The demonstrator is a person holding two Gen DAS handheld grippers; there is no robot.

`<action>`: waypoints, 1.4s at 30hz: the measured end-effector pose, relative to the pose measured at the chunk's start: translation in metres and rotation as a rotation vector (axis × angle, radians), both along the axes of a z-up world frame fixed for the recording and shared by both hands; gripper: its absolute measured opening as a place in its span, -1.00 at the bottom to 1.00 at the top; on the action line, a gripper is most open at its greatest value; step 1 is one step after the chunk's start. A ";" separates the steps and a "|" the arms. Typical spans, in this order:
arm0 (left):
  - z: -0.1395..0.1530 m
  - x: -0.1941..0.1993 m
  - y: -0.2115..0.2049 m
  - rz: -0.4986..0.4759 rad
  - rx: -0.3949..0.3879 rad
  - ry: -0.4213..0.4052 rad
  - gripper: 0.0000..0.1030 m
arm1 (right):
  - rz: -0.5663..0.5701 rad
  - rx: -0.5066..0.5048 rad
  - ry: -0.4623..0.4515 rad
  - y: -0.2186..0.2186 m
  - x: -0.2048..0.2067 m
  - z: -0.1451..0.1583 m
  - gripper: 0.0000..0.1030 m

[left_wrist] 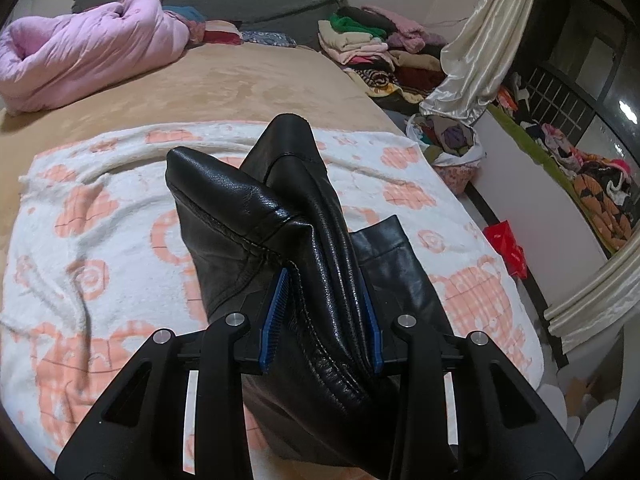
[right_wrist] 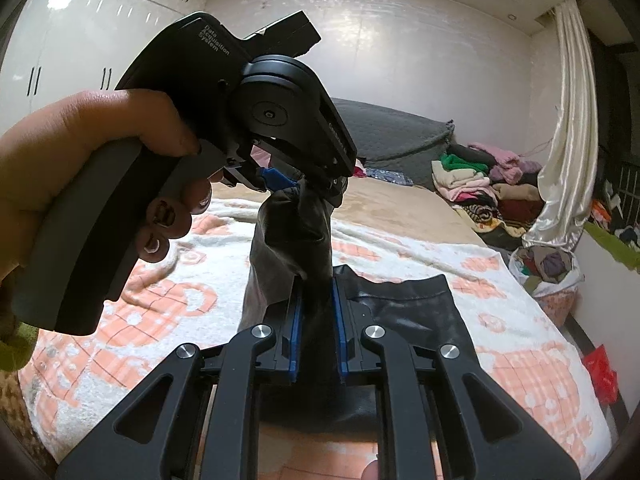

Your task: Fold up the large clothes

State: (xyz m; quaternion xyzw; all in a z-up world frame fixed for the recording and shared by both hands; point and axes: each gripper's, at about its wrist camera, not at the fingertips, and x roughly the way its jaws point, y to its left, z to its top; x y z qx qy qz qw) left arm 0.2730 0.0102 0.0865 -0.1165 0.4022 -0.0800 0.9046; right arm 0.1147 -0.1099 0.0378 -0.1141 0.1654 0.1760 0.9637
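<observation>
White lettering on the left gripper (right_wrist: 280, 184) housing reads "Data Acquisition System"; a second mark on its side is too small to read. Both it and the right gripper (right_wrist: 314, 308) clamp bunched folds of the black leather garment (left_wrist: 288, 216), lifted over a white-and-orange blanket (left_wrist: 100, 220) on a tan bed (left_wrist: 248, 80), with a pink quilt (left_wrist: 80, 48) and clothes piles (left_wrist: 376, 48) behind.

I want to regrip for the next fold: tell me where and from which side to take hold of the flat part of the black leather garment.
Grip the straight hemmed edge of the black leather garment, where it lies flat on the patterned blanket. Come from above and behind that edge, probably near a corner: the thin flat edge fits between the pads, whereas both the left gripper and right gripper already clamp the bunched, raised folds.
</observation>
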 end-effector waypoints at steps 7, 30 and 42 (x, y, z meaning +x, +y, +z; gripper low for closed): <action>-0.004 0.014 -0.031 -0.027 0.033 0.015 -0.48 | -0.036 0.070 0.019 -0.028 0.005 -0.001 -0.77; -0.047 0.054 -0.089 -0.123 0.044 0.133 -0.74 | -0.009 0.382 0.274 -0.113 0.024 -0.030 0.18; -0.045 0.061 -0.054 -0.088 -0.072 0.157 -0.83 | -0.017 0.533 0.499 -0.097 0.085 -0.060 0.61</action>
